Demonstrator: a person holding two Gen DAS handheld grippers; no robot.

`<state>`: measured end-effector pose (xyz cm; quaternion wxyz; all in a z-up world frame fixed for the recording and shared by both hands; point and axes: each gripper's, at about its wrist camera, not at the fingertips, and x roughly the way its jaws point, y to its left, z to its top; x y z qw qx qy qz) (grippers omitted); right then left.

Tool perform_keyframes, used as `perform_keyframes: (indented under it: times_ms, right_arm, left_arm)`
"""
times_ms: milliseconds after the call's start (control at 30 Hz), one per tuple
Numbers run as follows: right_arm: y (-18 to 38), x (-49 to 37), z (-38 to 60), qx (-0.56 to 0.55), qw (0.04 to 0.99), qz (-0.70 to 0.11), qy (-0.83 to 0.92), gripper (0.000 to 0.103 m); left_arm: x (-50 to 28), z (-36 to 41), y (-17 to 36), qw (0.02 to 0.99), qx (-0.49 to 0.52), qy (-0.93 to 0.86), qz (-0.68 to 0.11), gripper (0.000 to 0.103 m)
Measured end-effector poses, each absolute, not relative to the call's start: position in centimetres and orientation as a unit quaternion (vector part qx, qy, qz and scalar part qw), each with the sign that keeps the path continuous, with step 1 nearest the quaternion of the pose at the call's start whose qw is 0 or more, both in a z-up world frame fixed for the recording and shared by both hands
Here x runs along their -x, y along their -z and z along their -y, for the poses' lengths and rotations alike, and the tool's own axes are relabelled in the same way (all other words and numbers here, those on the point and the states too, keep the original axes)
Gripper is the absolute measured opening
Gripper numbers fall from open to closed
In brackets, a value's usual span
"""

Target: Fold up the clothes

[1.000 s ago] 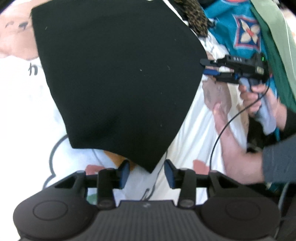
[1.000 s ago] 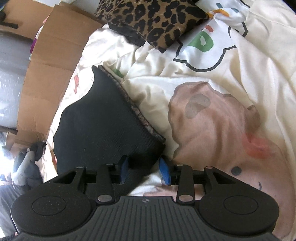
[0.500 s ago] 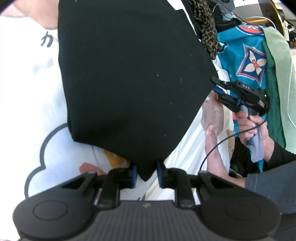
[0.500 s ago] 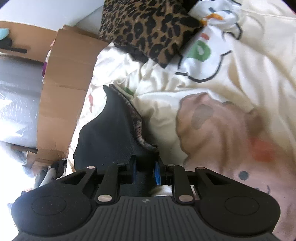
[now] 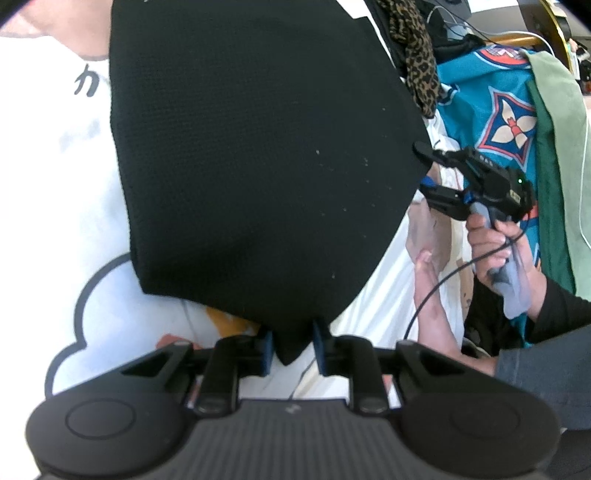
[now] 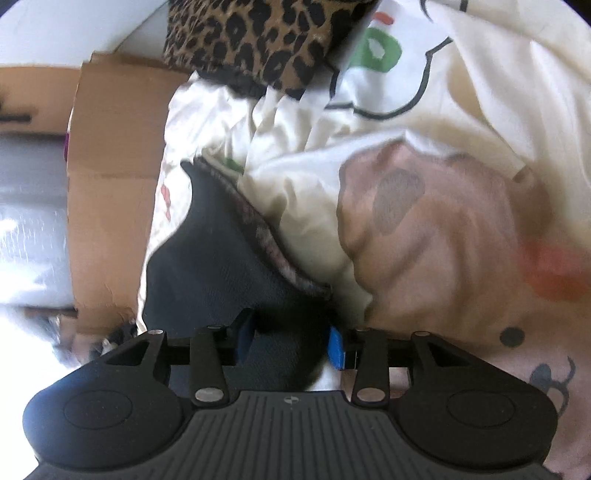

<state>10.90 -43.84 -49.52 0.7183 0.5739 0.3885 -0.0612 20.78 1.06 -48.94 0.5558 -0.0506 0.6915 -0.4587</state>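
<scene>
Currently black garment (image 5: pixel 258 166) lies spread on bed sheet (image 5: pixel 55 192). Left claw (image 5: pixel 293 349) pinching its near corner. Right claw (image 6: pixel 290 341) opening, pads off cloth, garment's other corner btwn them.

A: What is around the work place?

B: A bed. Its cover (image 6: pixel 461 122) is cream white with printed cartoon figures, and it lies wrinkled ahead of the right tool. A leopard-print pillow (image 6: pixel 258 40) rests on it, further ahead.

A: And to the sides?

B: To the left of the right tool stands flat brown cardboard (image 6: pixel 110 177), with something grey and shiny beyond it. To the right of the left tool hang a teal patterned cloth (image 5: pixel 491 110) and a green cloth (image 5: pixel 557 155). Far ahead there I see cables and a wooden frame (image 5: pixel 550 26).

A: How is the light?

B: Bright daylight; the low left corner is washed out.
</scene>
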Motion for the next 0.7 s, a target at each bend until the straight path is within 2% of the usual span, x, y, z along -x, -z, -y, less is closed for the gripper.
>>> perform_keyframes:
  times_ms: [300, 600, 700]
  right_arm:
    - [49.4, -10.7, 43.8, -0.571, 0.734, -0.365, 0.044, 0.044]
    - [50.1, -10.0, 43.0, -0.561, 0.748, -0.353, 0.039, 0.045]
    - [50.4, -9.7, 43.0, -0.566, 0.748, -0.346, 0.039, 0.042]
  left_arm:
    - [-21.4, -3.7, 50.0, 0.541, 0.134, 0.387, -0.734, 0.022]
    - [-20.6, -1.8, 48.6, 0.573, 0.105, 0.336, -0.740, 0.025]
    - [-20.0, -1.6, 48.0, 0.593, 0.100, 0.315, -0.734, 0.025]
